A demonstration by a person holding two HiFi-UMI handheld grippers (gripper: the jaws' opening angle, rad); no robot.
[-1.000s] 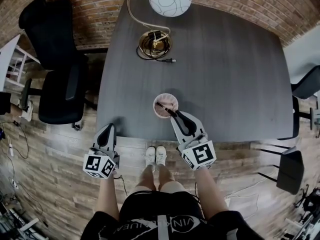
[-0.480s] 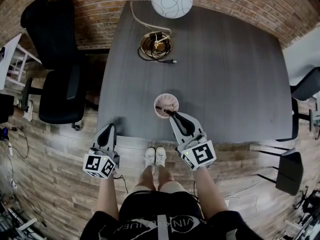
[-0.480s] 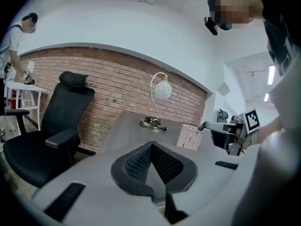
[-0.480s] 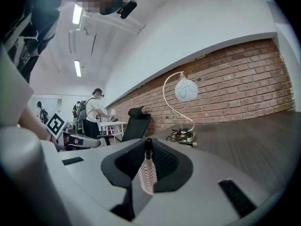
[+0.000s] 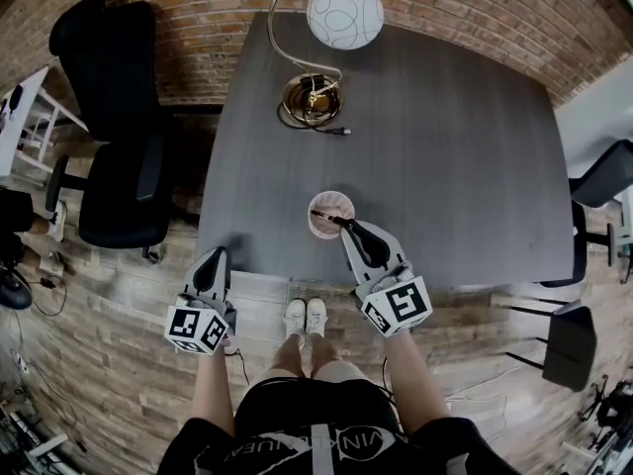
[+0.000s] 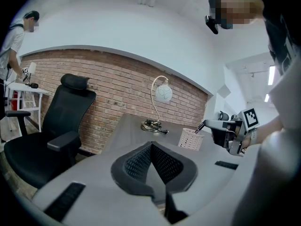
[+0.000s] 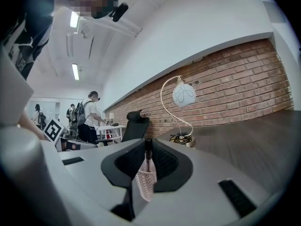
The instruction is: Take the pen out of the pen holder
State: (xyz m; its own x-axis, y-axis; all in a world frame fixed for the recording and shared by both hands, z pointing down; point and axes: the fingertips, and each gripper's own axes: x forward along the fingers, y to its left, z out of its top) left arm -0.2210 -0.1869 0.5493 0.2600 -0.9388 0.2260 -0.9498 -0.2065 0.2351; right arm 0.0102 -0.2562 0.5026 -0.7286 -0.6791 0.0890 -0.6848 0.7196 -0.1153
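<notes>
A pale pink mesh pen holder stands near the front edge of the dark table. A dark pen leans out of it. My right gripper reaches level over the holder's rim; its jaws have just been closing and are now shut on the pen's top, with the holder right below. The left gripper view shows the holder and the pen in the right gripper. My left gripper is shut on nothing at the table's front left edge.
A curved lamp with a white globe and a coiled cable at its base stands at the table's far side. A black office chair is left of the table, another chair at the right. People stand far off in the room.
The right gripper's jaws have narrowed onto the pen's top. Both hands have stayed almost in place; the left gripper is unchanged.
</notes>
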